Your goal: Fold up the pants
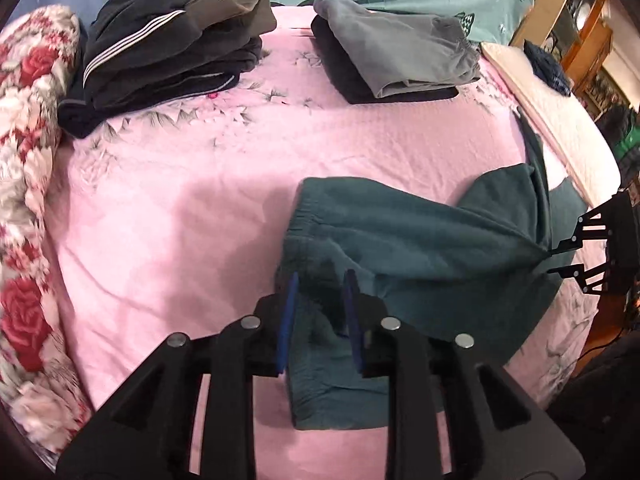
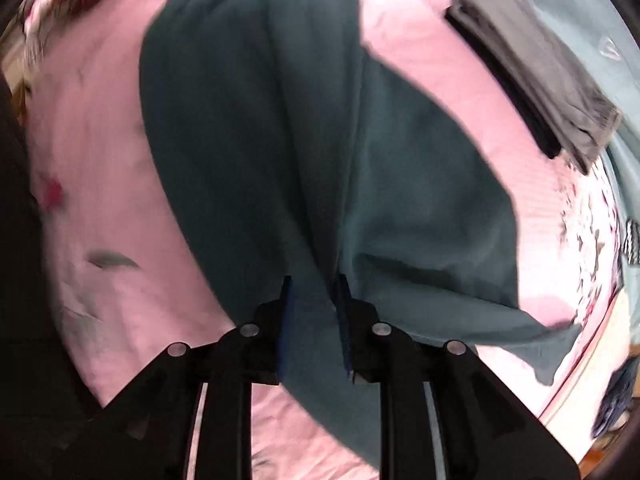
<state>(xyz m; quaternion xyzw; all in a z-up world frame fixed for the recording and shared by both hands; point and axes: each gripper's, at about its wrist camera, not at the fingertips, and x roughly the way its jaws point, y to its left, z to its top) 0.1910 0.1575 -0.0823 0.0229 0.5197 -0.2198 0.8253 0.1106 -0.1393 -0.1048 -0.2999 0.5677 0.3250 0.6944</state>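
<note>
Both tongs are pinched on the teal pants (image 1: 404, 236), spread on the pink bedsheet (image 1: 180, 200). Left gripper (image 1: 320, 280) clamps the waistband; right gripper (image 2: 314, 284) clamps gathered leg fabric. Only the left view shows the dark clothes stack (image 1: 160, 52) at 11 o'clock.
</note>
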